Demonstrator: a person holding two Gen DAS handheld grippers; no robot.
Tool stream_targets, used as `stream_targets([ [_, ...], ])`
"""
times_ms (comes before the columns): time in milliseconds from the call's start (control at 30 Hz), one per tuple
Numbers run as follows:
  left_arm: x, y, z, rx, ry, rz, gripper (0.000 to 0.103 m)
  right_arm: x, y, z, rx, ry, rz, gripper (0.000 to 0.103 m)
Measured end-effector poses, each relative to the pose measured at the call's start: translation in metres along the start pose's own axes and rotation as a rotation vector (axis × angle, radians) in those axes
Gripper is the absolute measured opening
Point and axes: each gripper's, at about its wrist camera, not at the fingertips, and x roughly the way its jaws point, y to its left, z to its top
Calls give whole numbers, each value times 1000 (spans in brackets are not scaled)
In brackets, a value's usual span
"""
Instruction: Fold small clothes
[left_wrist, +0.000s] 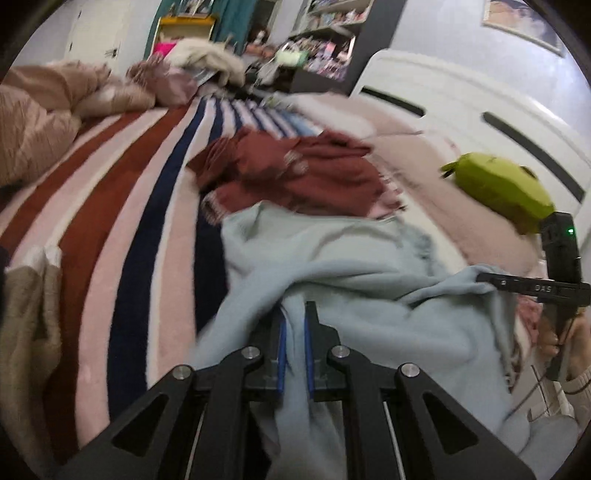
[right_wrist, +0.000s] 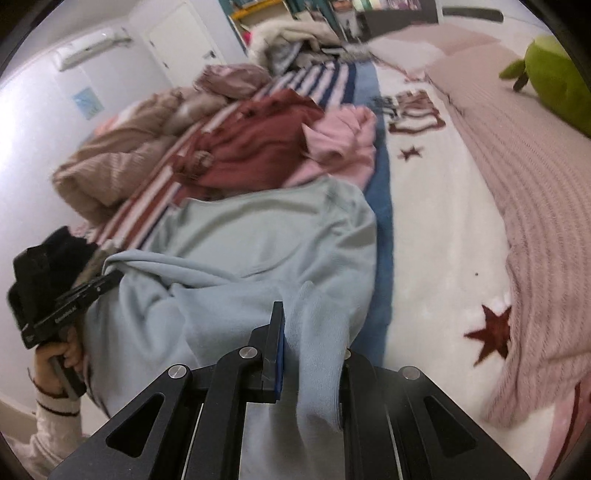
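Pale blue sweatshirt (right_wrist: 258, 251) is lying spread across the striped blanket (left_wrist: 122, 206) on the bed, front edge lifted. Left gripper (left_wrist: 294, 317) is pinching a fold of its fabric, jaws nearly closed on it. Right gripper (right_wrist: 306, 325) is likewise clamping a blue cuff or hem, jaws almost together. Lettering on the gripper bodies is too blurred to read. Behind: maroon garment (left_wrist: 295, 173), pink garment (right_wrist: 340, 144), green plush toy (left_wrist: 502, 188) sitting on the pink knit bedspread (right_wrist: 524, 192).

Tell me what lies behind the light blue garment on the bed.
Behind the light blue garment, held by both the left gripper and the right gripper, lie a maroon garment and a pink garment on the striped blanket. What the blue cloth covers is hidden.
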Motion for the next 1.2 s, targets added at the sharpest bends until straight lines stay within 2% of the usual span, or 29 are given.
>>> stream_targets([
  [100,14,6,-5,-17,36,-3,14,13,-10,-1,35,41,18,6],
  [133,14,6,-8,-16,46,-7,28,14,-12,-2,35,52,36,12],
  [167,13,7,-8,-15,52,-10,50,12,-13,-2,31,61,51,16],
  [233,1,5,-12,-9,41,-31,68,6,-11,-3,21,74,81,45],
  [333,-18,5,-19,10,47,-64,76,-10,-6,-14,-41,103,103,75],
  [433,-31,4,-37,20,83,-79,77,-24,-4,-38,-92,157,100,76],
  [533,-40,5,-58,2,113,-95,77,-24,-8,-66,-74,214,124,76],
  [600,-44,4,-71,-11,122,-101,73,-22,-5,-82,-107,229,134,76],
  [667,-47,1,-82,-16,140,-111,55,-23,4,-94,-135,219,152,76],
  [733,-49,-4,-89,-5,147,-118,44,-21,18,-101,-196,213,132,76],
  [767,-51,-8,-93,4,150,-128,35,-20,27,-105,-245,210,83,73],
  [800,-53,-11,-95,11,154,-132,27,-16,35,-108,-299,203,21,60],
  [833,-54,-15,-97,21,159,-132,6,-13,42,-111,-344,199,-47,41],
  [867,-55,-19,-98,31,159,-132,6,-9,49,-116,-399,192,-148,32],
  [900,-58,-22,-98,43,148,-132,6,-8,52,-117,-420,182,-188,17],
  [933,-65,-25,-97,56,129,-135,6,-11,53,-117,-426,163,-204,7],
  [967,-73,-30,-94,67,104,-144,6,-15,51,-115,-409,150,-193,7],
  [1100,-109,-42,-74,71,-4,-211,5,-43,44,-99,-316,54,-48,6],
  [1200,-137,-44,-52,50,-120,-248,5,-61,45,-78,-282,-26,-16,6],
])
